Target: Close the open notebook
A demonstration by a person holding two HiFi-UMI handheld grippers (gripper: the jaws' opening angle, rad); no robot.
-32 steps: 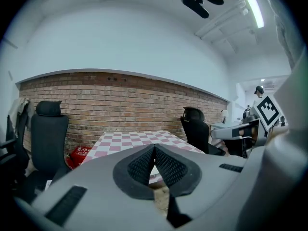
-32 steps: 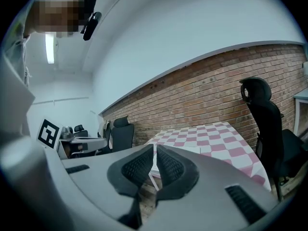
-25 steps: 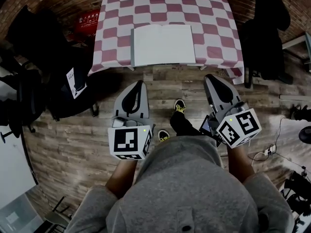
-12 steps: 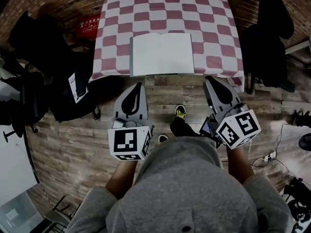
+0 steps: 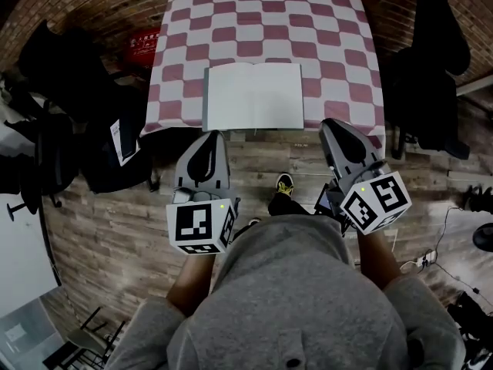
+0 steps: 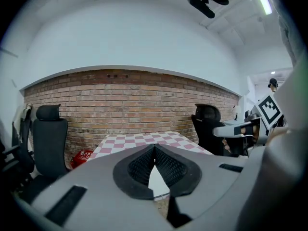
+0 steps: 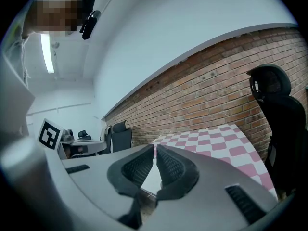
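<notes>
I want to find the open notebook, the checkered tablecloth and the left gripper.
open notebook (image 5: 254, 96): head view, middle of its white pages.
checkered tablecloth (image 5: 262, 21): head view, bare far half.
left gripper (image 5: 219, 135): head view, between its fingertips.

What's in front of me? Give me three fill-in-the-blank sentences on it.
The notebook lies ___ on the checkered table.
The left gripper and right gripper are above the wooden ___, short of the table.
The wall behind the table is made of ___.
Missing words: open; floor; brick.
</notes>
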